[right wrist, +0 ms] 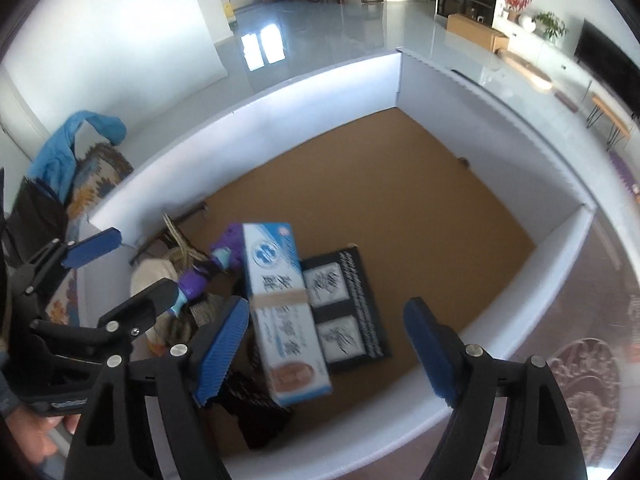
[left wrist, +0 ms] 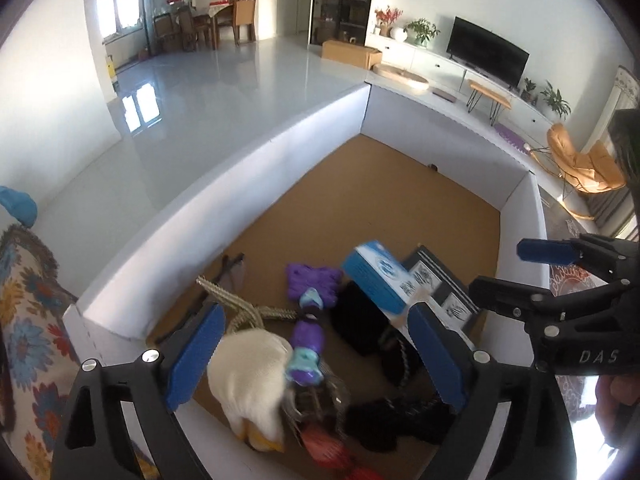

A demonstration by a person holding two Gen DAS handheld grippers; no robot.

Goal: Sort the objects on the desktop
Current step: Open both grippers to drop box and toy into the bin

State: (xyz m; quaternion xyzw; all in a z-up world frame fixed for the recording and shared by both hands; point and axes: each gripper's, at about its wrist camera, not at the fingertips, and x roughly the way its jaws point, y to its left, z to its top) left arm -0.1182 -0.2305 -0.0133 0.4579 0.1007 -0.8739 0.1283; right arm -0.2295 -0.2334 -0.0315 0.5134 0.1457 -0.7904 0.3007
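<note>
A white-walled bin [left wrist: 248,176] with a brown floor holds the sorted things. My left gripper [left wrist: 316,360] hangs open over its near corner. Below its jaws lies a blurred purple and teal toy [left wrist: 307,342] with feathers, beside a white cloth bundle [left wrist: 248,376] and a purple knit piece [left wrist: 314,280]. My right gripper [right wrist: 326,352] is open too. A blue and white carton [right wrist: 280,304] sits tilted and blurred between its jaws, close to the left pad [right wrist: 222,350] and well apart from the right one. The carton [left wrist: 378,276] rests over a black framed calligraphy panel [right wrist: 346,312].
Black fabric [left wrist: 360,328], a red item [left wrist: 324,446], glasses [left wrist: 234,270] and a woven strap [left wrist: 228,294] crowd the bin's near side; its far floor [left wrist: 392,192] is bare. A patterned cushion [left wrist: 24,300] and blue cloth [right wrist: 76,140] lie left of it. A hand [right wrist: 28,432] holds the left gripper [right wrist: 124,272].
</note>
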